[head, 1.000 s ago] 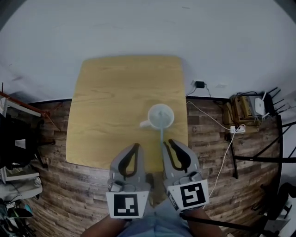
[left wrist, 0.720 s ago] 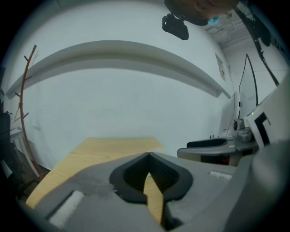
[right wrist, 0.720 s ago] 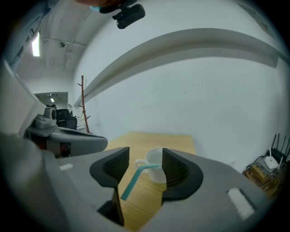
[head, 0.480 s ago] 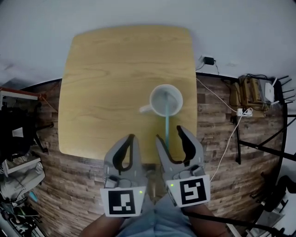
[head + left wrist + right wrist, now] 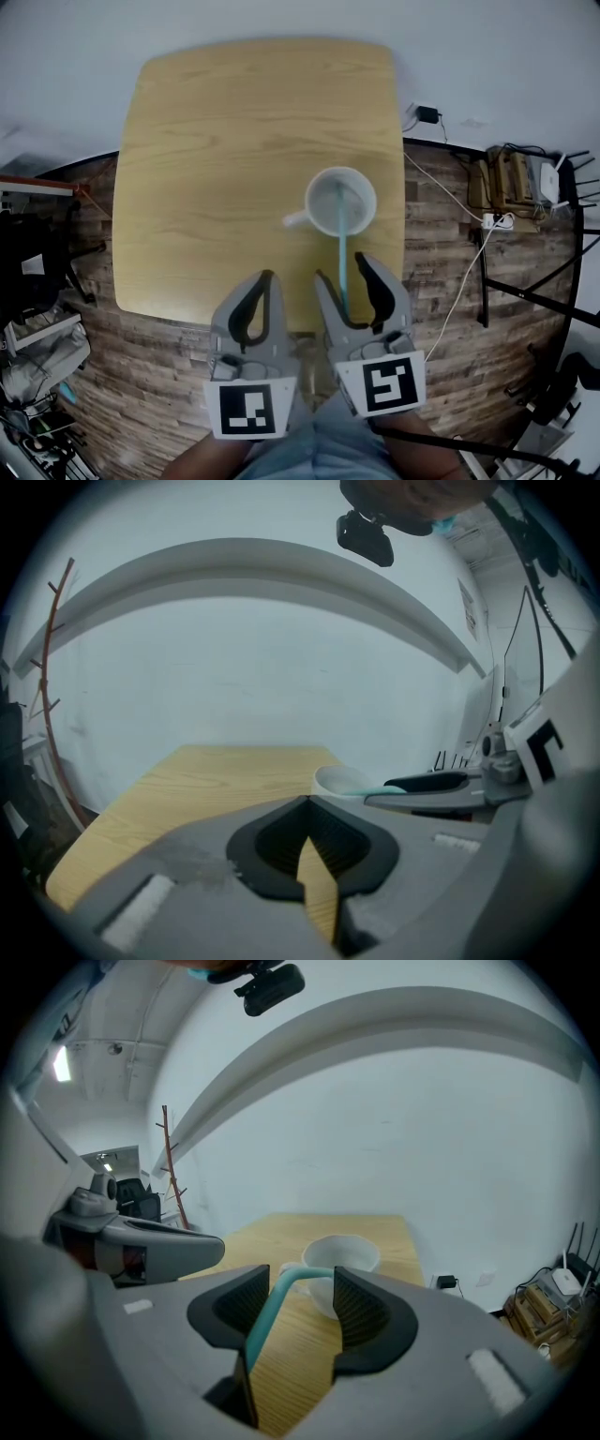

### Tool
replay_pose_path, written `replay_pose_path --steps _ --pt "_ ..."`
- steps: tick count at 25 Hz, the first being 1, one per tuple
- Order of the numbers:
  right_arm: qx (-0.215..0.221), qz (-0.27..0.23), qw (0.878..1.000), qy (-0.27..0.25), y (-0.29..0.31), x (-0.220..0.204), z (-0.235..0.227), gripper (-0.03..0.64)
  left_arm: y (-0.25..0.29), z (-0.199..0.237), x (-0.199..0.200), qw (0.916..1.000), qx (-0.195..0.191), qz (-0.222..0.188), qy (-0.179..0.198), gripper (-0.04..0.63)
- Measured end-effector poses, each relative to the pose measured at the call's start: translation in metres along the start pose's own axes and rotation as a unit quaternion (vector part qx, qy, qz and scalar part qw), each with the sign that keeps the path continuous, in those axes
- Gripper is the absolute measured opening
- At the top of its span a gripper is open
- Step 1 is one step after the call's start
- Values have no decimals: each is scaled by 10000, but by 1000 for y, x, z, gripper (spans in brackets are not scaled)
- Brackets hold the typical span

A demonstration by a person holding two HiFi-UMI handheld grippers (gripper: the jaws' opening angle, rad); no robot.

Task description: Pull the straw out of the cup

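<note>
Nearest to me, at 6 o'clock in the head view, my two grippers pointed forward side by side, each with its marker cube facing up. My left gripper (image 5: 268,277) was closed: in the left gripper view (image 5: 306,801) its two jaws met at the tips with nothing between them, and only a sliver of wood showed through the gap lower down. My right gripper (image 5: 343,269) stood just beside it at 3 o'clock, and its jaws had just been opening. They were wide apart with the teal straw (image 5: 341,255) running between them. In the right gripper view (image 5: 302,1279) the straw (image 5: 266,1322) lay close along the pad at 9 o'clock, while the pad at 3 o'clock stood clear of it, so nothing was clamped. At 12 o'clock from those jaws the straw bent over the rim and down into the white cup (image 5: 357,212), so it was not yet out. The cup (image 5: 343,1245) stood upright with its handle at 9 o'clock, at about 5 o'clock from the middle of the wooden table (image 5: 234,141), near the edge closest to me. Beyond the table at 3 o'clock, cables (image 5: 466,281) trailed over the plank floor (image 5: 141,366), and a pale wall (image 5: 422,1138) closed the far side.
</note>
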State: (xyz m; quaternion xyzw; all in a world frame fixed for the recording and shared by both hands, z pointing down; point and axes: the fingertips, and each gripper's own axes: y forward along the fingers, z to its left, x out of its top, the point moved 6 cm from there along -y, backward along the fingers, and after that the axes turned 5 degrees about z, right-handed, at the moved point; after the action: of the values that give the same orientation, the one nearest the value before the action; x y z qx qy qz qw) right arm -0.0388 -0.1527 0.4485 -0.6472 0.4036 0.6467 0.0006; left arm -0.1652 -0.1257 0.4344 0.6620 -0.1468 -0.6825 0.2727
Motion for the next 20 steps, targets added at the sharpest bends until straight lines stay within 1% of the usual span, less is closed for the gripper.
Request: replay_pose_path --steps 9,14,16,20 --pt "-131 45 9999 -41 0 -3 -4 177 5 -3 0 10000 -85 4 -30 18" --pt "-200 27 9998 -62 -2 -1 -7 131 7 -7 1 9999 -156 6 19 18" --pt "-234 6 9997 -51 -3 0 -8 102 8 -8 2 9998 -174 7 25 17" --pt "-277 -1 9996 -14 -4 -1 -9 80 8 -9 2 9998 -204 -4 28 18"
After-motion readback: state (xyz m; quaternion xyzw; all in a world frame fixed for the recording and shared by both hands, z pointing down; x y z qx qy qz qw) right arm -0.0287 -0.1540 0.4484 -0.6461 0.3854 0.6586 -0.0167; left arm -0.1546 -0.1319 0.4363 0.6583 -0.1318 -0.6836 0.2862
